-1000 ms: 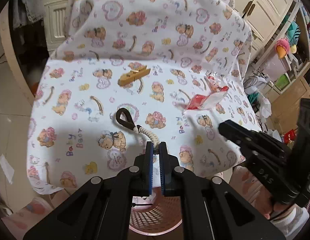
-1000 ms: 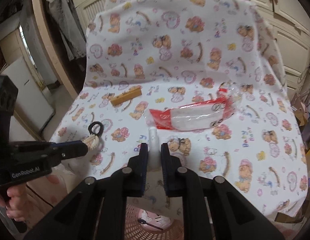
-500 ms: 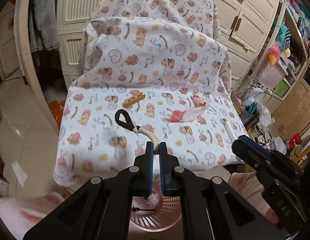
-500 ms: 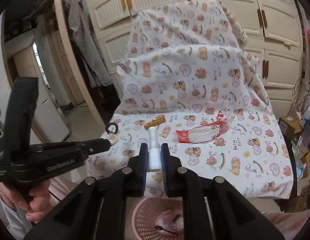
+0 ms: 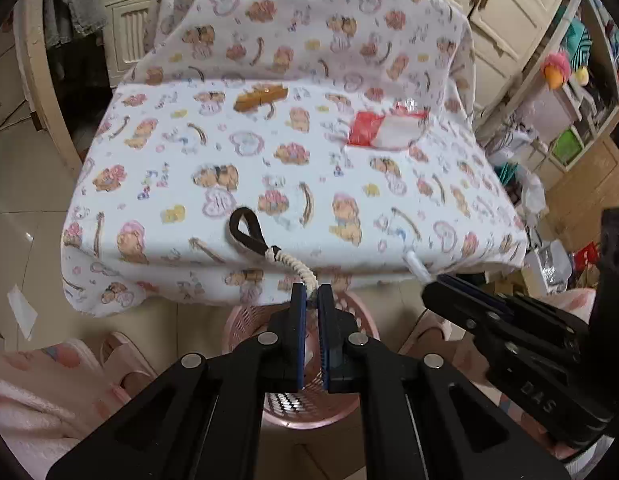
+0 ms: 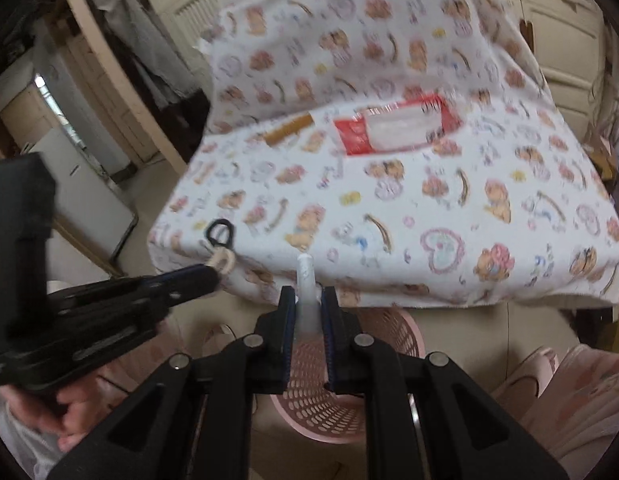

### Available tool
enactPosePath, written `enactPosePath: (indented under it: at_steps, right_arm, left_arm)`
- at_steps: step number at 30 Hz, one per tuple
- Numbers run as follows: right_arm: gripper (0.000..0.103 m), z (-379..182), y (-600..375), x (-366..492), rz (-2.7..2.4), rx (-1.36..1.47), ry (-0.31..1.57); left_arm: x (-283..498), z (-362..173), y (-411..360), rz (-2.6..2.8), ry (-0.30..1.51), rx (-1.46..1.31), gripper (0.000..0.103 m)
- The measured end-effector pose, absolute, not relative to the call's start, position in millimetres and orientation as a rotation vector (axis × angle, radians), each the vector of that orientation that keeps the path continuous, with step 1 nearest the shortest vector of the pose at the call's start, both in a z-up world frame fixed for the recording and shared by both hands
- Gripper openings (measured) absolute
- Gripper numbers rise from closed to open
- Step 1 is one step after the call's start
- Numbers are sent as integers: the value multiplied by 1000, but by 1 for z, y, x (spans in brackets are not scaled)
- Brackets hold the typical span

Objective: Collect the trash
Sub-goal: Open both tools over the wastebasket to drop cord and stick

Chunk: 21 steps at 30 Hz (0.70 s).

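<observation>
My left gripper (image 5: 312, 294) is shut on a cream braided cord with a black loop (image 5: 249, 234), held in front of the bear-print table edge. My right gripper (image 6: 308, 298) is shut on a white plastic tube (image 6: 305, 280). Both hang above a pink mesh basket (image 5: 245, 320) (image 6: 393, 332) on the floor. The left gripper (image 6: 213, 274) also shows at the left of the right wrist view, and the right gripper (image 5: 429, 282) at the right of the left wrist view. A red-and-white wrapper (image 5: 383, 132) (image 6: 397, 130) and a tan wooden piece (image 5: 261, 98) (image 6: 289, 130) lie on the cloth (image 5: 245, 144).
A person's hand (image 6: 75, 420) grips the left tool; pink fleece sleeves (image 5: 37, 380) and slippers (image 5: 121, 360) flank the basket. Cream cupboards (image 6: 565, 36) stand behind the table. Cluttered shelves (image 5: 565, 92) rise at the right. A paper scrap (image 5: 21, 312) lies on the tiled floor.
Both grippers have drawn back from the tabletop to beyond its front edge, each still gripping its item. The pink basket now shows larger beneath them.
</observation>
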State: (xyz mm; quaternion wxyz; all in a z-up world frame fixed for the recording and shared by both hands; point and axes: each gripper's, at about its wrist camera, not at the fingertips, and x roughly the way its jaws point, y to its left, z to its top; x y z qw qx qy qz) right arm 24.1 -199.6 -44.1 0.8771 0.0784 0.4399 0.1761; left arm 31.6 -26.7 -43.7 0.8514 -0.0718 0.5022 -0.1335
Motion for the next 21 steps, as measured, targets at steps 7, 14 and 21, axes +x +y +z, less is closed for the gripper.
enactPosePath:
  at_steps: [7,14,21]
  right_arm:
    - [12,-78,-194,37,362,165,1045]
    - [12,-131,-195,54,310,171,1186]
    - [12,-184,-196,64,254,186,1326]
  left_arm:
    - [43,-92,-37,-324,1304,-164,5]
    - [53,-139,-43,-307,1446,-162,5]
    - [52,-176,-45,-241,1530,-86,5]
